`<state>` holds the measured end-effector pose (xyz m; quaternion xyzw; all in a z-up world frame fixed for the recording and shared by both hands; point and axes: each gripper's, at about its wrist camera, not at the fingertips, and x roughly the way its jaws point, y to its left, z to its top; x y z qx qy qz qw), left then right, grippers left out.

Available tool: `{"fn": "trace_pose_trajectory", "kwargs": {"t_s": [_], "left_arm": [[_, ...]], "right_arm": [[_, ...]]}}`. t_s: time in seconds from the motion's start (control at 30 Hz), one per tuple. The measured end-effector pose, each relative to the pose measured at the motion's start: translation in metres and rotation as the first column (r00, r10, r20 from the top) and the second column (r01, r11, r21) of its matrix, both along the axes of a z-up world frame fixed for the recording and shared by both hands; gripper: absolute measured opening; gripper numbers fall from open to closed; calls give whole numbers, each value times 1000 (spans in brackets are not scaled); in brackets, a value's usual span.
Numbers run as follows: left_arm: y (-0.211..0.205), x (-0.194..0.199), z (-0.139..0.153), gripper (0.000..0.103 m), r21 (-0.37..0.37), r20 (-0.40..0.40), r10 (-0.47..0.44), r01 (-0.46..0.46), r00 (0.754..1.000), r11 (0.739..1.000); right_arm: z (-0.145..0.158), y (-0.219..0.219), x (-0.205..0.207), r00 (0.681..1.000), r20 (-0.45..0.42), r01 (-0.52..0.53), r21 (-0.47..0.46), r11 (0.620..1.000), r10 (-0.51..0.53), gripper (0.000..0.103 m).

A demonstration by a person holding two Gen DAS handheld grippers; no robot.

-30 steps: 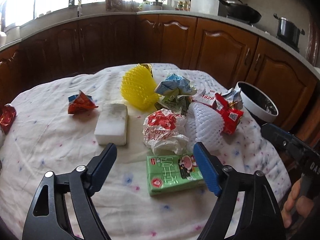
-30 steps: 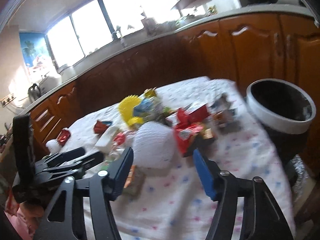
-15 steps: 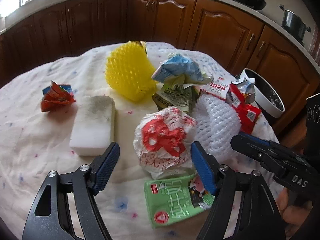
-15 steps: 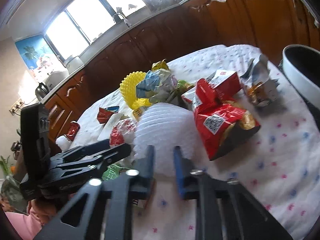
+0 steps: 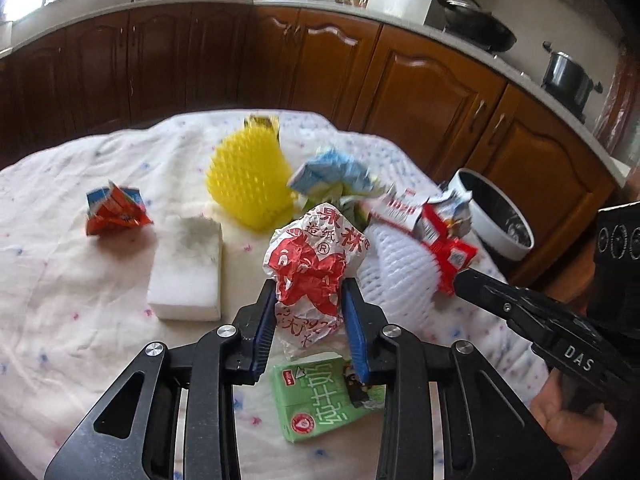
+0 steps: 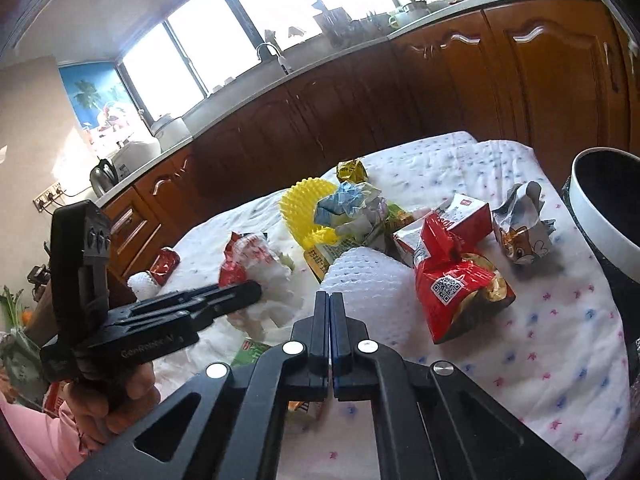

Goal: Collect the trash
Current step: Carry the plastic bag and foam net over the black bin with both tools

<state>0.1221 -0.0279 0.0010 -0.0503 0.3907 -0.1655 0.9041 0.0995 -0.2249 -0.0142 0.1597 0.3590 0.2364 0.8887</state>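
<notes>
Near the middle of the table (image 5: 60, 288), between the blue pads of the left hand-held gripper (image 5: 310, 304), sits a crumpled red-and-white wrapper (image 5: 316, 252); the jaws have just been closing and now pinch its lower part on both sides. Just below it lies a green carton (image 5: 320, 396), flat on the cloth. To its left rests a white block (image 5: 188, 268), and further left a red-and-blue wrapper (image 5: 114, 214). Behind stands a yellow spiky piece (image 5: 248, 184), with a blue-and-white wrapper (image 5: 332, 172) beside it. Right of the held wrapper lies white foam netting (image 5: 400, 268), touching a red packet (image 5: 448, 252). The right hand-held gripper (image 6: 330, 312) has its jaws pressed together with nothing between them, its tips at the netting's near edge. A white-rimmed bin (image 5: 500, 216) stands at the table's right side.
</notes>
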Motion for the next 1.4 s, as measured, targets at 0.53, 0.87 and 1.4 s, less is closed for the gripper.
{"fn": "trace_pose_trajectory", "kwargs": {"t_s": [0.53,0.87,1.4], "left_arm": [[19,-3,19,30,-29,59,57,-56,997,998],[-5,-2,46,30,-41,113,1,4,994,999],[-153,10,65,30,7,137,-254,256,957,967]], "right_arm": [[-21,12,22,999,-43,14,-20,1000,-14,9],[41,-38,-7,993,93,77,-4,997,-76,8],[33,-192,-21,936,56,351,-70,934,-348,8]]}}
